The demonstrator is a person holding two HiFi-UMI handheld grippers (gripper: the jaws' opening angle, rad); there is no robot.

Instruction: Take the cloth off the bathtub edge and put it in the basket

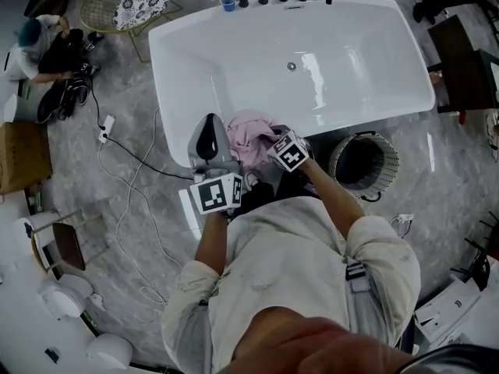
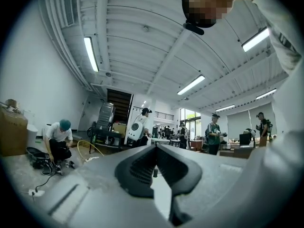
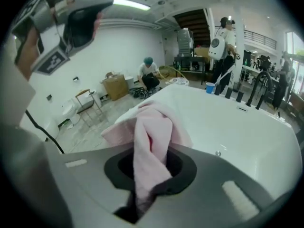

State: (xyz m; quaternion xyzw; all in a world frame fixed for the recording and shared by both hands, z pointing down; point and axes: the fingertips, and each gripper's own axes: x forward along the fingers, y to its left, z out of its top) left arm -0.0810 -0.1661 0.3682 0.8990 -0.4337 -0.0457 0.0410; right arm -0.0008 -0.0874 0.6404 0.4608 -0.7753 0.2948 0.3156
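Your right gripper (image 3: 151, 186) is clamped on the pink cloth (image 3: 153, 137), bunched above the bathtub's (image 1: 327, 53) near edge. Your left gripper (image 2: 154, 150) is closed and empty beside it. The basket (image 1: 392, 162) stands on the floor near that edge.

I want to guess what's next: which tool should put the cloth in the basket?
Probably the right tool: it grips the soft pink cloth, and the round dark basket stands on its side.
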